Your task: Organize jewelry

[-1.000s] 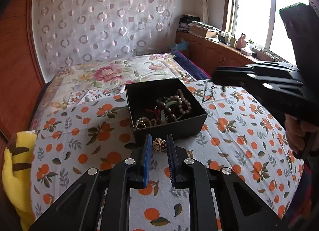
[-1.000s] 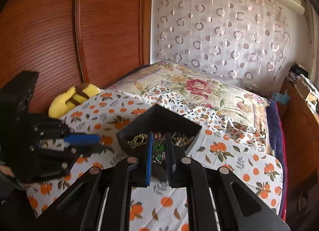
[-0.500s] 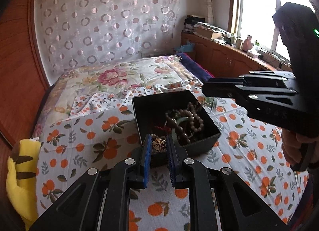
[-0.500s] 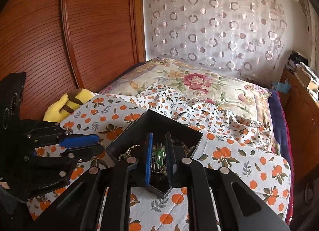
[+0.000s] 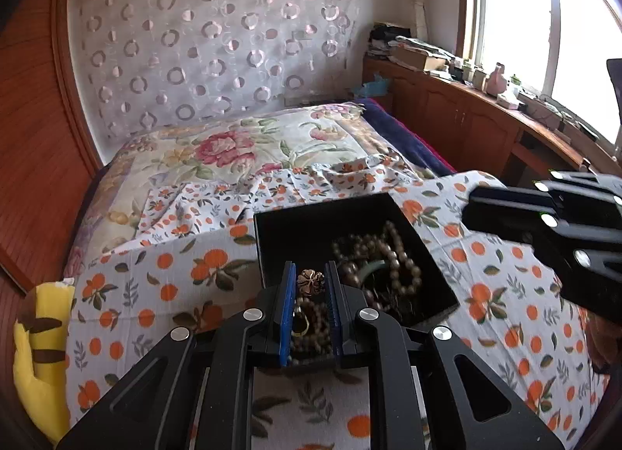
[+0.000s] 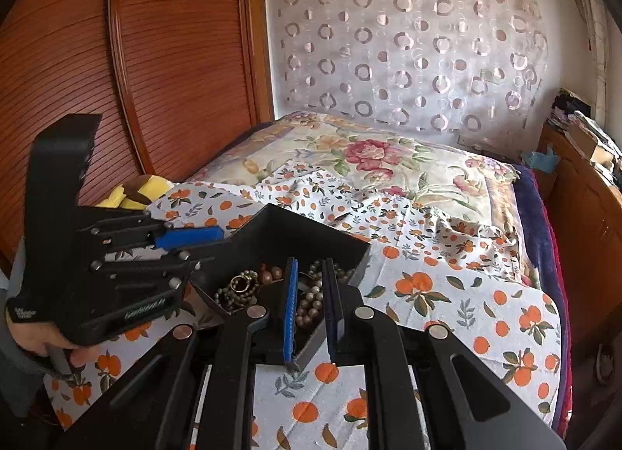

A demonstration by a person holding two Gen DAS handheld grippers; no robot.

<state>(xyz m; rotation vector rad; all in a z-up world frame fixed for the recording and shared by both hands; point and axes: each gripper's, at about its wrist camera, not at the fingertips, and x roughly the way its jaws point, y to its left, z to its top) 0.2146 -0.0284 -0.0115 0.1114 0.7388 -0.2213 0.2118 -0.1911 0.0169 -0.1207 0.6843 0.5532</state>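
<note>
Nearly done, judging by the bare bedspread: the left gripper (image 5: 310,282) pinches a gold flower brooch (image 5: 310,279) above the near edge of the black box (image 5: 311,222), not yet dropped. Beyond it the box holds bead bracelets (image 5: 383,257) and a ring (image 6: 241,282). The right gripper (image 6: 311,296) hovers over it, narrow-gapped and empty.
</note>
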